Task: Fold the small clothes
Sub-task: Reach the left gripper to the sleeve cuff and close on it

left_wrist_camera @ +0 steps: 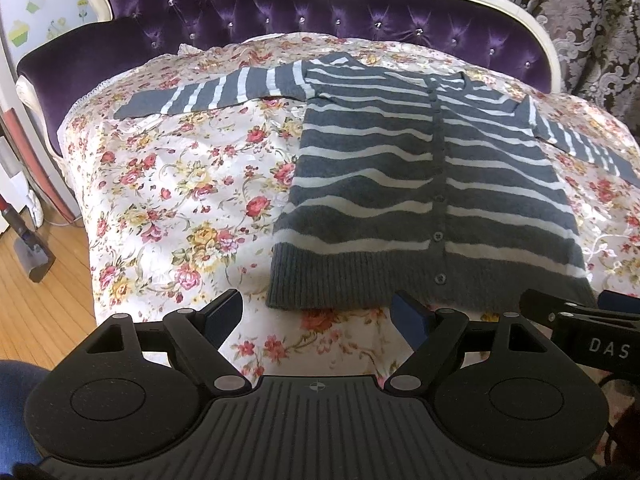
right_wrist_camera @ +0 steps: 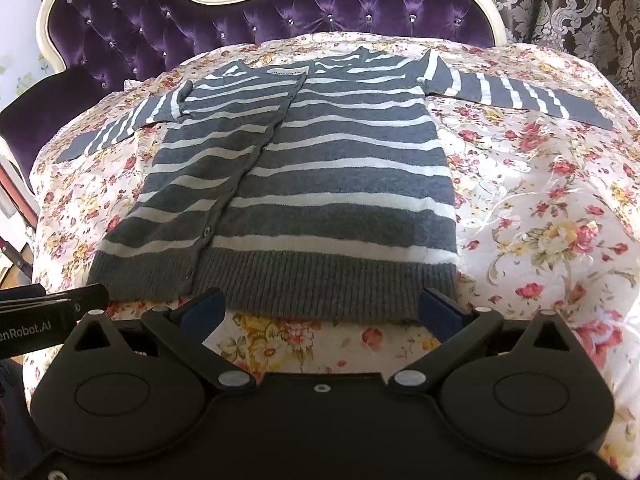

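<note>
Purple tufted headboard (right_wrist_camera: 224, 12) behind, patterned curtain (right_wrist_camera: 568, 4) beyond it; bed covered with a floral quilt (right_wrist_camera: 536, 208).

Striped grey-and-white cardigan (right_wrist_camera: 304, 184) lies flat on the quilt, buttoned, front up, both sleeves spread outward. Ribbed hem (right_wrist_camera: 320, 280) faces the grippers.

Left gripper (left_wrist_camera: 318, 310): jaws wide open, holding nothing, just short of the hem's left corner. Right gripper (right_wrist_camera: 320, 306): jaws wide open, empty, straddling the hem's right half from just in front. No fold made yet, judging by the layout.

Risks, as I read it:
- Quilt is soft and loose; a low pinch at the hem could catch quilt fabric along with the knit and drag it.
- Thick knit may be gripped through only the top layer, so front and back separate on lifting.
- Spread sleeves could trail and bunch if the body is folded first.
- Grippers sit close together; uneven lifting would skew the fold line.
</note>
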`<state>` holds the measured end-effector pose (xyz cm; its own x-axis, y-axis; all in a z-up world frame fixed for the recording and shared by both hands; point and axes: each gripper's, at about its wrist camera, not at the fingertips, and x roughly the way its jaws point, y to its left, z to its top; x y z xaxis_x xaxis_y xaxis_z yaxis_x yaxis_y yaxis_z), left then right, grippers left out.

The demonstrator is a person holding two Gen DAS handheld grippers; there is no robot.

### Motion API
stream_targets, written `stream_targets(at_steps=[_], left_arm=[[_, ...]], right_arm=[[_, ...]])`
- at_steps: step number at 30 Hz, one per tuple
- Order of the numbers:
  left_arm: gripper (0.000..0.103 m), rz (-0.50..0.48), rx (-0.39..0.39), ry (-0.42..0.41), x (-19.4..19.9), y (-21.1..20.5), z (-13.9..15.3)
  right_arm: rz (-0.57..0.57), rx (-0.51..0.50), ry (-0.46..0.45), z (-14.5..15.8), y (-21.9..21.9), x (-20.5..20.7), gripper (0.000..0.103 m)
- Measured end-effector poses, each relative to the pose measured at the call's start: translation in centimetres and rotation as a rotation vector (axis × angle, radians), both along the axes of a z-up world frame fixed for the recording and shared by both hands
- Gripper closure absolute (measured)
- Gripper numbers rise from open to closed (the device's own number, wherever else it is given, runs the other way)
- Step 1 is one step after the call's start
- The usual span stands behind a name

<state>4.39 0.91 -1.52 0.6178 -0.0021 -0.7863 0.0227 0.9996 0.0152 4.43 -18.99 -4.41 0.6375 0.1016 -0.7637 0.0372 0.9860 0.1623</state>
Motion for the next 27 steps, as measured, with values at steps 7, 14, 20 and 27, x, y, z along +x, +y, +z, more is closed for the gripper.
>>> stream_targets(at_steps=[7,14,20,27], left_arm=[[0.023,0.002,-0.004,0.013,2.1,0.4,0.0],[0.023,-0.012,-0.017,0.019,4.9,0.8,0.3],[0.023,-0.043,-0.054,0.020,8.2,1.1,0.7],[0.023,-0.034,-0.078,0.004,12.3,2.1,1.0]], right_arm=[[0.008,0.019,0.023,-0.1,-0.1,2.1,0.001],[0.021,0.073,0.034,0.2,-0.7,5.0,0.001],[0.007,0.173,0.033,0.9,-2.1,8.6,0.001],[-0.011,0.251,-0.013,1.9,-3.8,13.4,0.001]])
